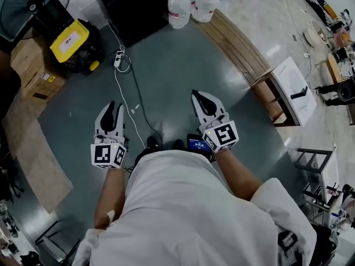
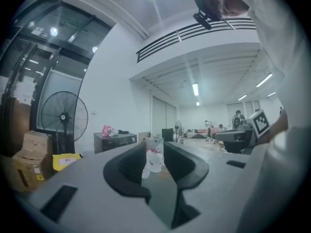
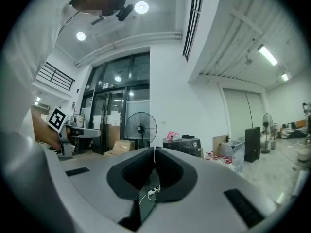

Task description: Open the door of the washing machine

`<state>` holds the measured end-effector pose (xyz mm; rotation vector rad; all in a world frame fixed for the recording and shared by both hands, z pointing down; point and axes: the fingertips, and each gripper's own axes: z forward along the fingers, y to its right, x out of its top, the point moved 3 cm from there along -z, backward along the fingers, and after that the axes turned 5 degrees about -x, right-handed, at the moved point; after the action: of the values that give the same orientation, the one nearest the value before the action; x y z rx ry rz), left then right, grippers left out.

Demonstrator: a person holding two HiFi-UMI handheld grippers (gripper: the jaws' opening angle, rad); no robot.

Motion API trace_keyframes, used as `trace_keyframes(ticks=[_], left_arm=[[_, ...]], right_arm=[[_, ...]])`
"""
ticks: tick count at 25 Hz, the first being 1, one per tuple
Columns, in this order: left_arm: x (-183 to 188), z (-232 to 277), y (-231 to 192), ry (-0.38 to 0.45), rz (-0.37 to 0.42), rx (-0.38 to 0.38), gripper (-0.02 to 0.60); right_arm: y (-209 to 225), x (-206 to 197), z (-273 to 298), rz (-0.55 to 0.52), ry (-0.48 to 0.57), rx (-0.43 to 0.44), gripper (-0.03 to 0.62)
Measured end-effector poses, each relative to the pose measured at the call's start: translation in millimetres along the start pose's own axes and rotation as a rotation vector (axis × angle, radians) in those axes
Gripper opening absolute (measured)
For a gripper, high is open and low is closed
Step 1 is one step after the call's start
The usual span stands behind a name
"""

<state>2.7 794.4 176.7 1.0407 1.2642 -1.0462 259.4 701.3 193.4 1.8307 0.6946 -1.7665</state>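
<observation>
No washing machine shows in any view. In the head view I hold both grippers level in front of my body, above the grey floor. My left gripper (image 1: 113, 107) has a gap between its jaws with nothing in it; in the left gripper view (image 2: 154, 147) distant water bottles (image 2: 151, 159) show through that gap. My right gripper (image 1: 197, 96) is shut with its fingertips touching and nothing held, and the right gripper view (image 3: 154, 149) shows the tips meeting. Each gripper's marker cube sits near my hands.
A black cabinet (image 1: 138, 4) and several large water bottles (image 1: 188, 4) stand ahead. A yellow-lidded box (image 1: 69, 40), cardboard boxes (image 1: 33, 71) and a standing fan (image 3: 141, 126) are to the left. A power strip with a white cable (image 1: 119, 60) lies on the floor. Wooden planks (image 1: 238, 46) run along the right.
</observation>
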Motion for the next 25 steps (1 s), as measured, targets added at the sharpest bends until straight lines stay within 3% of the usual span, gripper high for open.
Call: trace_keyframes(ticks=[13,19,25], left_arm=[[-14.6,-3.6,30.7,-0.017,-0.017,0.026,0.112],[-22.1,8.7,14.5,-0.032,-0.025,0.019,0.109],[-31.5,54.3,-7.5,-0.031,-0.051,-0.02,0.107]], right_arm=[[43.3,-21.4,-26.9,0.042,-0.011,-0.033,0.032],[53.6,-26.3,-9.6,0.054,-0.018,-0.07,0.032],[70.7,-28.0,14.5,0.044,-0.051,-0.107,0.032]])
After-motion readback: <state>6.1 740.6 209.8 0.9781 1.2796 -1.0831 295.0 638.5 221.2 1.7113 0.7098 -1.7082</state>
